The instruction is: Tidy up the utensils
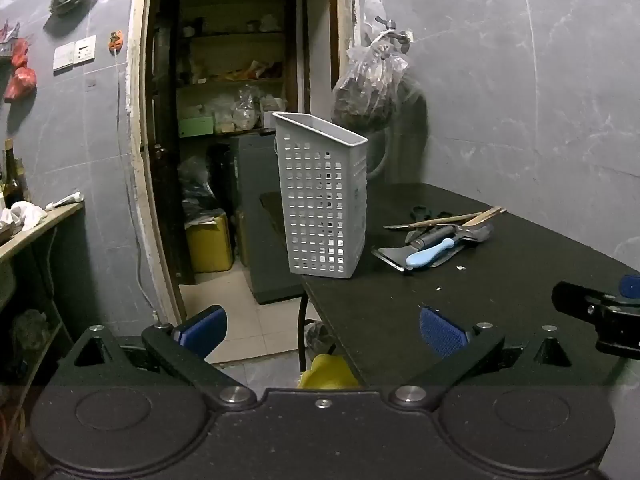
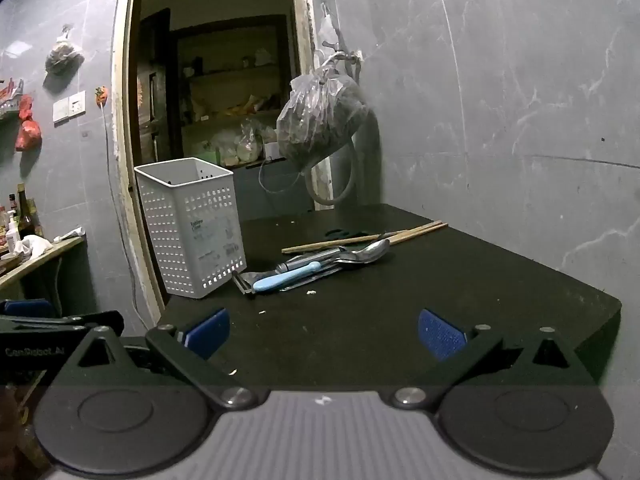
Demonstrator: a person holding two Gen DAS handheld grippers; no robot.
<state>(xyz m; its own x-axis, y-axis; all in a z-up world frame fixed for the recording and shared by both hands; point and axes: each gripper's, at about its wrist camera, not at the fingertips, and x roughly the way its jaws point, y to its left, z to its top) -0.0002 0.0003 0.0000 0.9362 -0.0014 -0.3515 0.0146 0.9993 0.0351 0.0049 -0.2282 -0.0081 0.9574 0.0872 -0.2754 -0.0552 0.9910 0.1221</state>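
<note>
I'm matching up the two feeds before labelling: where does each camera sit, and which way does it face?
Left wrist: on the left gripper, facing the white basket at the table's corner and a doorway; open blue pads, right gripper at right.
Right wrist: on the right gripper, over the table, facing the utensil pile; left gripper at left.
Shared: basket, utensils, hanging bag.

My left gripper (image 1: 323,332) and right gripper (image 2: 323,334) both hang tilted slightly downward, blue-padded jaws spread wide, holding nothing.
</note>
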